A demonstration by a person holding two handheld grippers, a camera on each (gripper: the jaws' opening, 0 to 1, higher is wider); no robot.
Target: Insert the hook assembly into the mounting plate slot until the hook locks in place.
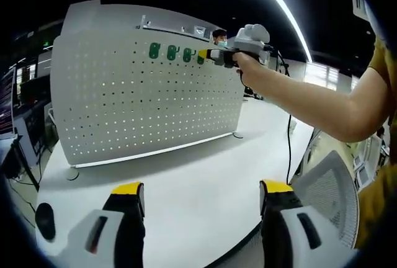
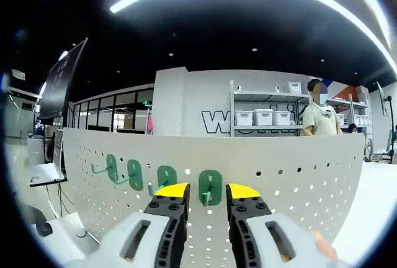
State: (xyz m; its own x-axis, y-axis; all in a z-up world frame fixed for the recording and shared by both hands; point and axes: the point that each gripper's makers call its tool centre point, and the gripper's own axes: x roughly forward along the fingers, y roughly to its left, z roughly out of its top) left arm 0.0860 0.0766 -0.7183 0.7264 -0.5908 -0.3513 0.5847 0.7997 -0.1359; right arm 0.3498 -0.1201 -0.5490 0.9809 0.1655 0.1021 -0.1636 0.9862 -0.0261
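Left gripper (image 1: pixel 201 195), nearest in the left gripper view, hangs over the white table (image 1: pixel 205 175) with jaws wide, holding nothing. Beyond it, the right gripper (image 1: pixel 208 54) meets the pegboard (image 1: pixel 136 94) at its green hooks (image 1: pixel 170 51).

Right gripper view: the right gripper's (image 2: pixel 206 192) jaws stand narrowly apart, straddling the nearest hook (image 2: pixel 209 187), apparently seated. Press straight in, squarely, until it locks.
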